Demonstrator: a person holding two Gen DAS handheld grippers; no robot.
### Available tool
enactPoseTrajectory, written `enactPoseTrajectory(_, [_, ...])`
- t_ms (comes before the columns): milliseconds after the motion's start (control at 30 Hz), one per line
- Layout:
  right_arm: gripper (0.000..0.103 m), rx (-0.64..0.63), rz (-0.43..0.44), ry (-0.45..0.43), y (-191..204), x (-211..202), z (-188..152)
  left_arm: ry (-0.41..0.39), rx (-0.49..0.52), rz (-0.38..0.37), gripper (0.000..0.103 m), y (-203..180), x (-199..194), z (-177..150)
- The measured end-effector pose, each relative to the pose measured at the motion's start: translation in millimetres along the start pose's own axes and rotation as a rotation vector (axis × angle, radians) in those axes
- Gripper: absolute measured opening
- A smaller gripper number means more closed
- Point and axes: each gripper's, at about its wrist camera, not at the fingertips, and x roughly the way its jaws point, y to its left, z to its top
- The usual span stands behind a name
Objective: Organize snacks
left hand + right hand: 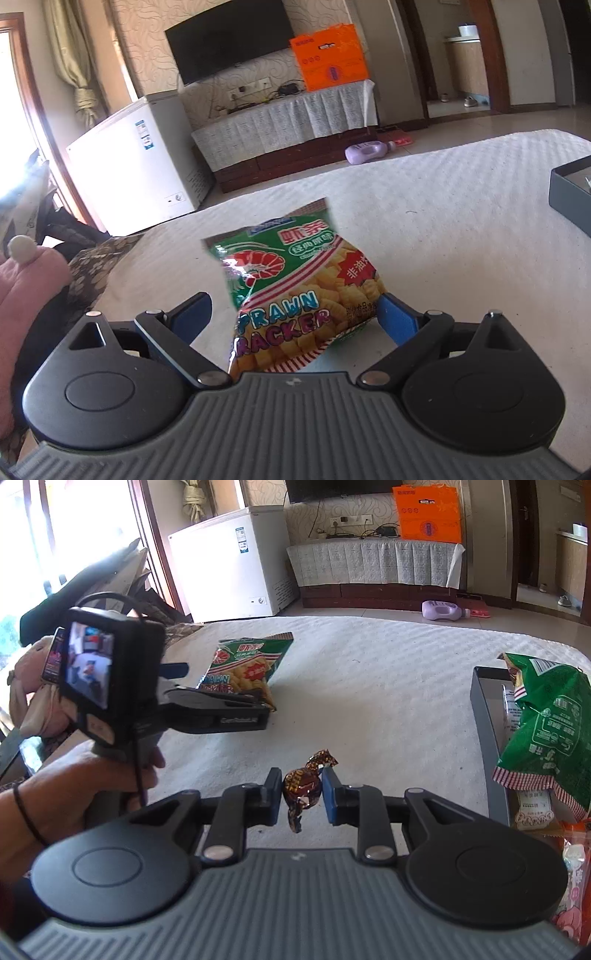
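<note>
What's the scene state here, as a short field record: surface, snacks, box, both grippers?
surface: white quilted cover
cracker bag: prawn cracker bag lying on the cover, between the open jaws of the left gripper, not clamped
candy: brown-wrapped candy pinched in the right gripper
box: dark box at right, holding a green bag and other packets
left hand: hand on the gripper handle

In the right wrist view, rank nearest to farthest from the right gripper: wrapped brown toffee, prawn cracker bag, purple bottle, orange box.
1. Wrapped brown toffee: held in the right gripper.
2. Prawn cracker bag: ahead-left, on the bed.
3. Purple bottle: on the floor beyond.
4. Orange box: on the far cabinet.
</note>
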Motion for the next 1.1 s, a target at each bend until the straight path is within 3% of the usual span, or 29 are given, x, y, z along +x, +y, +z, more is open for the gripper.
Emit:
enactPoseTrajectory(333, [0.027, -0.026, 0.002, 0.027, 5.5, 4.5, -0.6, 0.036, -0.015, -0.014, 0.100, 1.8, 49.6, 1.8])
enactPoseTrajectory(367, [0.027, -0.027, 0.002, 0.028, 6.3, 5.3, -0.3, 0.038, -0.029, -0.015, 0.098, 3.8, 52.4, 2.6])
enactPoseTrajectory(400, [0.027, -0.028, 0.003, 0.030, 6.7, 5.8, 0.0, 0.034, -0.048, -0.022, 0.086, 6.5, 53.6, 2.7])
enactPoseTrajectory(500, [0.027, -0.031, 0.005, 0.035, 8.0, 7.9, 1.9, 0.026, -0.079, -0.033, 0.070, 14.7, 55.9, 4.0])
enactPoseTrajectory(800, [0.027, -0.040, 0.010, 0.044, 9.8, 11.9, 2.7, -0.018, -0.128, -0.041, 0.063, 28.1, 36.4, 1.2])
enactPoseTrajectory(1100, [0.027, -0.042, 0.018, 0.050, 8.1, 14.7, 3.0, -0.048, -0.071, -0.058, 0.062, 11.9, -9.4, -2.2])
